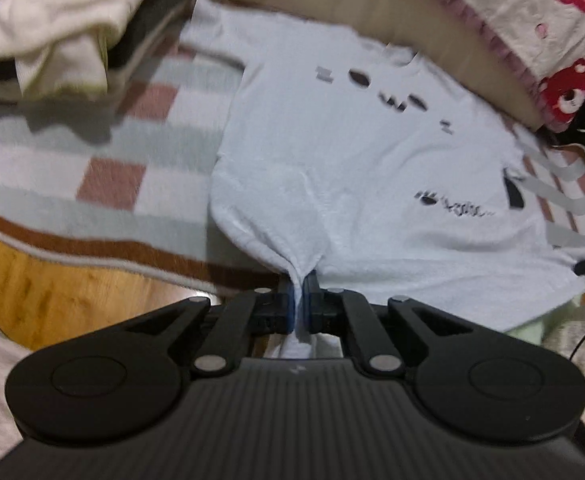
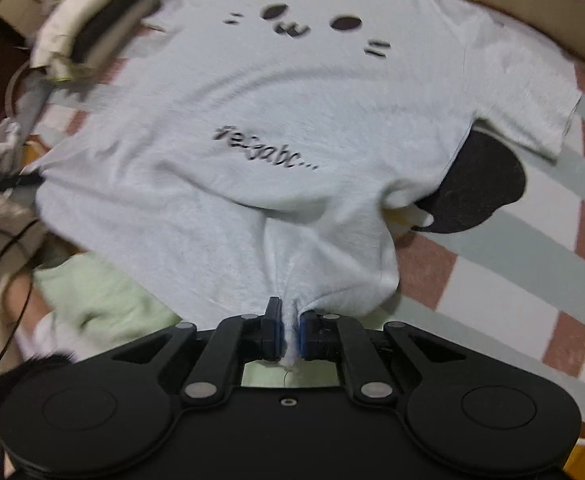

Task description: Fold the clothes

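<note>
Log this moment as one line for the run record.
stage: hem grasped | left gripper: shut on white T-shirt hem | right gripper: shut on hem | shirt: face-up on checked blanket | fold: not yet made

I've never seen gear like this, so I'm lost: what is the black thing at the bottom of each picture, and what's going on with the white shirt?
Each black thing is a hand-held gripper with a camera looking along its two fingers; no robot arm is involved. One picture is from the left gripper, the other from the right gripper. A white T-shirt with a cartoon face lies spread on a checked blanket. Each gripper is shut on the shirt's near hem. Folded clothes sit at the far left.
</note>
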Motion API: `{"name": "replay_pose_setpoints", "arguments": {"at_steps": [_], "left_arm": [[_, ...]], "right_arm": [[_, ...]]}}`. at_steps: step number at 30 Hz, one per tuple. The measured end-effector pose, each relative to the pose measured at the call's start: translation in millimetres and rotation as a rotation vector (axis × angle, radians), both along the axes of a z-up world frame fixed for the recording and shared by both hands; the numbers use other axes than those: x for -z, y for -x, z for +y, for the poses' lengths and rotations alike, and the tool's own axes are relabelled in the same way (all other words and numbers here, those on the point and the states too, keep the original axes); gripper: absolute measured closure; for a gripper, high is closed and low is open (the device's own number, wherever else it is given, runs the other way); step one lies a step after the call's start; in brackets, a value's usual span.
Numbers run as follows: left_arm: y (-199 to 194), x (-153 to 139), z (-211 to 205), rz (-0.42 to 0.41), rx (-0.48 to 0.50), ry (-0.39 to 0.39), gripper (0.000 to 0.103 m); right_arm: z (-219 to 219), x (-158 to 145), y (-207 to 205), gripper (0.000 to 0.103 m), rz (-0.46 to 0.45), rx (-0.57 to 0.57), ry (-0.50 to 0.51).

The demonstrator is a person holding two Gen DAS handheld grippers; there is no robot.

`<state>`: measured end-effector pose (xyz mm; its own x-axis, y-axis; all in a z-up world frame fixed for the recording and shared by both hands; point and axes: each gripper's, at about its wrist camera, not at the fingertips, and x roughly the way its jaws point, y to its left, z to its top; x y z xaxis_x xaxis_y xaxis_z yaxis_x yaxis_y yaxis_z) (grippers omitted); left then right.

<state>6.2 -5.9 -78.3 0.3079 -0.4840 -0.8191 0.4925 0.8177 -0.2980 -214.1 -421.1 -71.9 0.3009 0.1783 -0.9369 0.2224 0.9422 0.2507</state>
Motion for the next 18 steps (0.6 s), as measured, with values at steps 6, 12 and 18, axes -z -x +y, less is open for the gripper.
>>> {"name": "replay_pose_setpoints", "arguments": {"at_steps": [6,12,18], "left_arm": [[4,8,8,0.021,0.026,-0.071,0.099],[6,30,12,0.057,0.054,-0.177,0.100],[1,42,17,0.070,0.102,-0.248,0.101]], "right_arm": [[32,-20,24,0.093,0.050,-0.102,0.008],[69,7,26,0.093,0.121,-0.155,0.015],[76,2,25,0.092,0.113,-0.150,0.009]]}}
